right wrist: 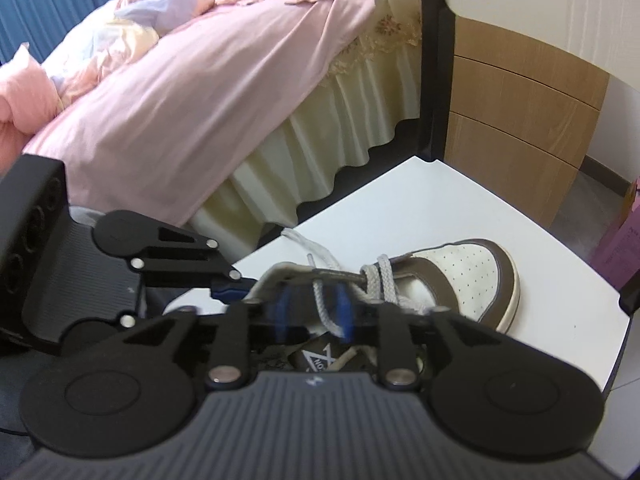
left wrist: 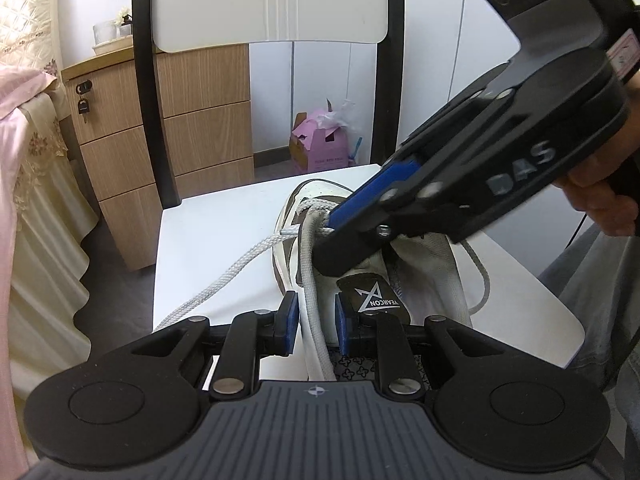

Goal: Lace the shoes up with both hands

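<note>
Left wrist view: shoe (left wrist: pixel 384 264) lies on the white chair seat (left wrist: pixel 224 232), heel toward the camera, toe toward the chair back.
Tongue label: "YEARCON" under a triangular logo (left wrist: pixel 374 294), read sideways.
Right gripper body: raised letters "DAS" (left wrist: pixel 520 168).
Shoe axis: runs lengthwise away from the left gripper; in the right wrist view the brown-and-white toe (right wrist: pixel 476 276) points right and away.
Lace (left wrist: pixel 316 312): one strand runs from the eyelets back toward the camera; another trails left off the seat edge.
Left gripper (left wrist: pixel 316 320): blue pads part-spread with the strand between them; whether they press it I cannot tell.
Right gripper (right wrist: pixel 312 312): pads apart, lace strand loose between them, over the eyelets.
Hand (left wrist: pixel 600 200): on the right gripper's handle.
</note>
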`<state>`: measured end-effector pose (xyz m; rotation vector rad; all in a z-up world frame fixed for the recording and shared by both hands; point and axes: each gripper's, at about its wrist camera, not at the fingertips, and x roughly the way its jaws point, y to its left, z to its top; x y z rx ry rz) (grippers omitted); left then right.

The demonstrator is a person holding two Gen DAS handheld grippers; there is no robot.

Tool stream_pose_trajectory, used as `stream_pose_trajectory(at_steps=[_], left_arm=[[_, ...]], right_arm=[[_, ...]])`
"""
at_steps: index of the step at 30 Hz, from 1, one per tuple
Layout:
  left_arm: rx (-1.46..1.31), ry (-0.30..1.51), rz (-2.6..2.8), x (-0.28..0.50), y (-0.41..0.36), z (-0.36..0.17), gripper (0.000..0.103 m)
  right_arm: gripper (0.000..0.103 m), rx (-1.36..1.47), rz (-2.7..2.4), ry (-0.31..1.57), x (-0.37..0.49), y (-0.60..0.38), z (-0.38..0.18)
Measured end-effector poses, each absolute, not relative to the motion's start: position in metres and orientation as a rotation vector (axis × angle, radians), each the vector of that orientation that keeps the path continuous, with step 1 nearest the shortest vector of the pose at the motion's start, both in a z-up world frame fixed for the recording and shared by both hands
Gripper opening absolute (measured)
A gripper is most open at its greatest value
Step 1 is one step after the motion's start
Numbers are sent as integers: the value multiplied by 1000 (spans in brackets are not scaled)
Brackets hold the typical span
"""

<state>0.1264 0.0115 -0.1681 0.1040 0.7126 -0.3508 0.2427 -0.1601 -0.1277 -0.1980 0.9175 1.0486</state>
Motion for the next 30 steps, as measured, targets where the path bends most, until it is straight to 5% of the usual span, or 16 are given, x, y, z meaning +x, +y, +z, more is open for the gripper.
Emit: stream_pose_trajectory(at_steps=[12,15,17,19,30], left_arm=[[179,677,-320,124,1,-166,21],[197,673,-313,125,-3,-166,18],[207,671,-313,126,-5,-166,14],[215,669,-314,127,-5,-167,11],[226,667,-329,129,-11,-166,11]], right_arm=[[39,-187,1077,975,269,-143,-106],[35,-309,1107,1058,276,-116,-112],[12,-397,1118,1095,277,-101,-116],[3,-498,1114,1093,274,-91,-117],[1,-400,1076,975,277,-84,-73]])
